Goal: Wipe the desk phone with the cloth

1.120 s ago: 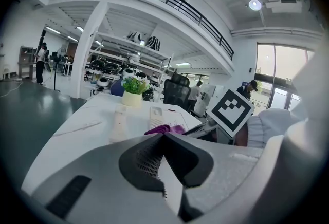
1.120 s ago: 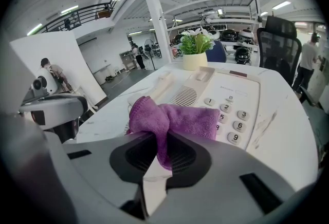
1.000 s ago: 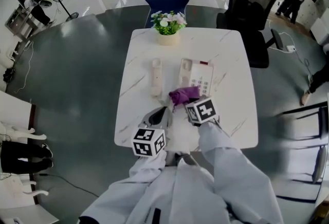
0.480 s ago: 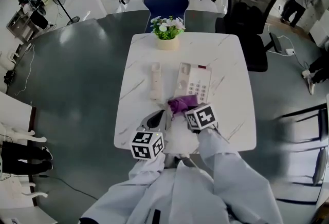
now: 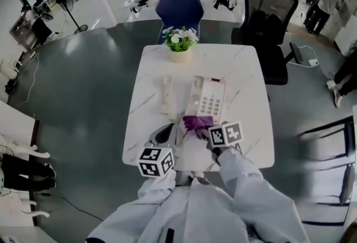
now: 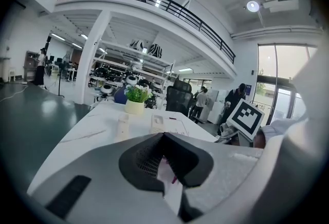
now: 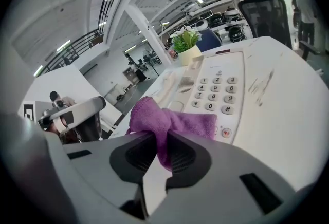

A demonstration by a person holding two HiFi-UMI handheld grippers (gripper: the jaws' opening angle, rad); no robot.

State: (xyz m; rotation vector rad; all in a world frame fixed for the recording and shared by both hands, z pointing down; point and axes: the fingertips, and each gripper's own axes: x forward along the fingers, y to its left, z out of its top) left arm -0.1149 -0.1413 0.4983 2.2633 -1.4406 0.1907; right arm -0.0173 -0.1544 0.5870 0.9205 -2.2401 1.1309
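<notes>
The desk phone [image 5: 205, 100] lay just ahead of the right gripper [image 7: 163, 148], with its keypad turned up. Its handset [image 5: 166, 96] was set off the cradle, ahead and to the left of that gripper. The cloth [image 7: 164, 123], a purple one, was bunched against the phone's near edge, below the bottom row of keys, and was touching the casing there.

The wiping step was judged to be in hand and at an early point. Only the near edge was covered by the cloth, and the keypad, the cradle and the handset were left to be gone over. For the next move, the cloth would have to be pushed forward, away from the gripper, over the keys with light downward pressure. The base would probably have to be kept from sliding on the smooth table [image 5: 245, 80].

The right gripper's jaws were closed tight on a fold of the cloth, the rest of which was spread forward of the tips. The left gripper [image 6: 164, 153] was held back and to the left of the right one, short of the phone and touching neither it nor the cloth. Its jaws appeared to be drawn together on nothing, though a faint pink streak seen low in the slit between them could not be identified.
</notes>
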